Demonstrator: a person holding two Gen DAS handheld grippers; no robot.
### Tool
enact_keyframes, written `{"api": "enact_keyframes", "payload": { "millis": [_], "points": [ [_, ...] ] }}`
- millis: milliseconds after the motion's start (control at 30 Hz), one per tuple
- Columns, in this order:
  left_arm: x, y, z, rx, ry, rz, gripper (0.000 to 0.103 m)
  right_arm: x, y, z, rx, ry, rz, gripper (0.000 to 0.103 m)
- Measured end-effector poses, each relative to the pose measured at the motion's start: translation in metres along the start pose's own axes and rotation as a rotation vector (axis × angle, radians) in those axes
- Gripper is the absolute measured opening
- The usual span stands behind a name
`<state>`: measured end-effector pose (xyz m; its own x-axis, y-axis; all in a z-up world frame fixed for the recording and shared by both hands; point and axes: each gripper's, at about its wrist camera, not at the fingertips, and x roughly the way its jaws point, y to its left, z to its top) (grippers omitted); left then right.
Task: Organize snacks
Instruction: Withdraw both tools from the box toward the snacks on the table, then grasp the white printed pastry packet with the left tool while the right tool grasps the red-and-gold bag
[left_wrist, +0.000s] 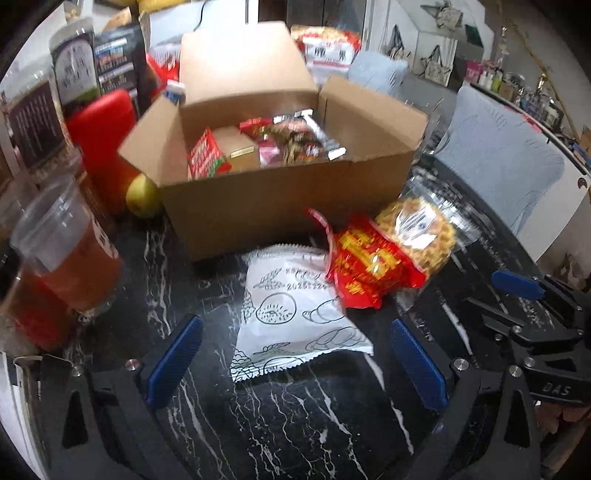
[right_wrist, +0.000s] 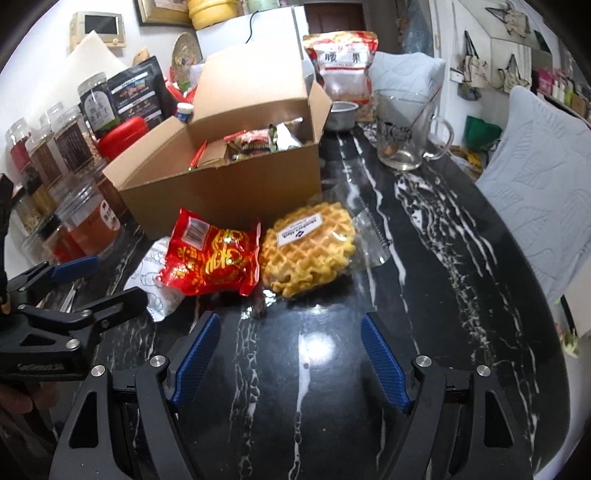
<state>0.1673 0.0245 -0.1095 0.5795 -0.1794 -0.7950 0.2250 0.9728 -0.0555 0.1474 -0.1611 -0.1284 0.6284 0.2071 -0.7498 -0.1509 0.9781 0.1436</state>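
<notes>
An open cardboard box (left_wrist: 280, 206) (right_wrist: 221, 199) holding several snack packets stands on the black marble table. In front of it lie a white packet with line drawings (left_wrist: 295, 314) (right_wrist: 153, 277), a red packet (left_wrist: 369, 269) (right_wrist: 210, 258) partly on top of it, and a bagged waffle (left_wrist: 417, 232) (right_wrist: 310, 251). My left gripper (left_wrist: 295, 354) is open and empty, with the white packet between its fingers. My right gripper (right_wrist: 290, 354) is open and empty, just short of the red packet and waffle. Each gripper shows in the other's view, the right one (left_wrist: 524, 295) and the left one (right_wrist: 70, 284).
Jars (right_wrist: 55, 147), a filled plastic cup (left_wrist: 70, 254) and a red container (left_wrist: 103, 129) crowd the left side. A glass pitcher (right_wrist: 406, 129), a metal bowl (right_wrist: 343, 114) and a nut bag (right_wrist: 343, 70) stand at the back right. Cushioned chairs (right_wrist: 535, 192) line the right edge.
</notes>
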Motion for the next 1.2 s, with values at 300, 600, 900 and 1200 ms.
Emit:
{"api": "enact_keyframes", "payload": {
  "millis": [300,600,900,1200],
  "points": [
    [0.035,0.008,0.006,-0.038,0.068,0.015,0.103,0.013,-0.010,0.001,0.025,0.025,0.023,0.079],
    [0.054,0.006,0.009,-0.019,0.081,0.056,0.075,0.019,-0.014,0.003,0.039,0.041,0.025,0.079],
    [0.031,0.022,-0.006,-0.070,0.046,0.032,0.065,0.019,-0.004,0.008,0.017,0.039,0.057,0.079],
    [0.002,0.054,-0.040,-0.128,0.025,0.156,0.065,0.031,0.017,0.022,-0.006,0.044,0.101,0.079]
  ]
}}
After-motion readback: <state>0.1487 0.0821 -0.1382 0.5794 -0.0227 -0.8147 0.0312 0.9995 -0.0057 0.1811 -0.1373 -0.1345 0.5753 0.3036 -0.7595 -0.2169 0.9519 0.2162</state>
